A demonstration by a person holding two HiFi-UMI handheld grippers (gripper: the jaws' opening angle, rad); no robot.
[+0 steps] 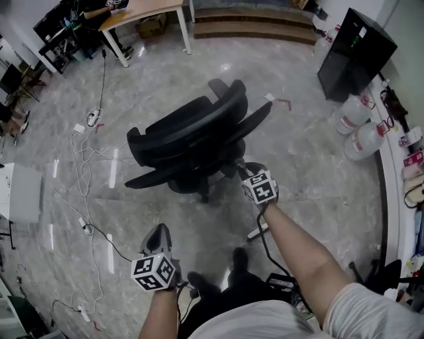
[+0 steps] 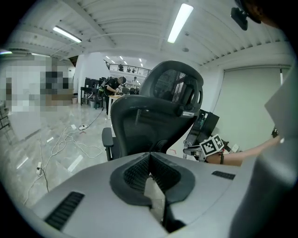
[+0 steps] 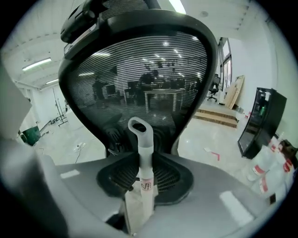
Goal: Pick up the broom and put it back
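Note:
A white broom handle point(image 3: 142, 153) with a loop at its tip stands up between the jaws of my right gripper point(image 3: 141, 163), which is shut on it. In the head view the right gripper point(image 1: 250, 171) is just behind a black office chair point(image 1: 199, 132), and a short white length of the handle point(image 1: 256, 232) shows below my forearm. The broom's head is hidden. My left gripper point(image 2: 150, 155) is shut with nothing in it and points at the chair point(image 2: 158, 116). It sits lower left in the head view point(image 1: 158, 236).
The chair's mesh back point(image 3: 139, 79) fills the right gripper view at close range. White cables point(image 1: 83, 165) trail over the floor on the left. Water jugs point(image 1: 358, 129) and a black cabinet point(image 1: 354, 53) stand at the right. A wooden table point(image 1: 142, 13) and steps point(image 1: 252, 23) lie beyond.

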